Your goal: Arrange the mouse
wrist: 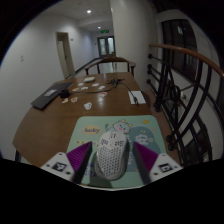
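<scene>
so from my end i'm looking down a long brown wooden table (pixel 60 125) that runs off toward the back of the room, in what looks like an office or meeting space with white walls, ceiling lights and a doorway (pixel 104 47) at the far end. there's a dark curved railing (pixel 185 85) off to the right side. further down the table i can make out a dark laptop-ish thing (pixel 46 98), some papers (pixel 88 85) and a white sheet (pixel 136 97), all well apart from where i'm working. close in, a pale green mouse mat (pixel 135 130) with a cartoony print lies on the table; there's a bit of pink writing on it but i can't read it. the mouse (pixel 111 153) is white with a honeycomb shell, sitting on the mat right between the fingers. the gripper (pixel 112 165) is spread, purple pads (pixel 75 160) either side of the mouse with a gap, not squeezing it as far as i can tell.
</scene>
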Demonstrator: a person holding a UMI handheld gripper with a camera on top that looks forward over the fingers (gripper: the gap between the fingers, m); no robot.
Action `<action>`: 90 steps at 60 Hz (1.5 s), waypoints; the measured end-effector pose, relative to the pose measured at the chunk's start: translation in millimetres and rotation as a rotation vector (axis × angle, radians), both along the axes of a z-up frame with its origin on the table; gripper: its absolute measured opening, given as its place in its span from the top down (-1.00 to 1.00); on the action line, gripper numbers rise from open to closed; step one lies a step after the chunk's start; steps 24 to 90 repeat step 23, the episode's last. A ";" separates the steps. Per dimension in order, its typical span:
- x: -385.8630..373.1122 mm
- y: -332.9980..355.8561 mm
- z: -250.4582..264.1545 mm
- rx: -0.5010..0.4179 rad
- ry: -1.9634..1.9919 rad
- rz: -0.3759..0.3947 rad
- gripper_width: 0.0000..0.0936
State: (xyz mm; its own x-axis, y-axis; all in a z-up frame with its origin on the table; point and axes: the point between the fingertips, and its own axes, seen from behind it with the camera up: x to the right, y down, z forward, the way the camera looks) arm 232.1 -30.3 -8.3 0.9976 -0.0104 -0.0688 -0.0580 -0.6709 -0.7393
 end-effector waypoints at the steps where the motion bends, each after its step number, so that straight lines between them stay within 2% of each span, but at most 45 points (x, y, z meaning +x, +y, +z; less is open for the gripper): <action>1: 2.6 -1.0 1.8 0.001 -0.002 0.003 -0.83; 12: 22.1 -57.5 31.5 0.053 -0.010 0.061 -0.80; 23: 62.9 -107.3 46.0 0.079 -0.012 0.040 -0.82; 90: 62.9 -107.3 46.0 0.079 -0.012 0.040 -0.82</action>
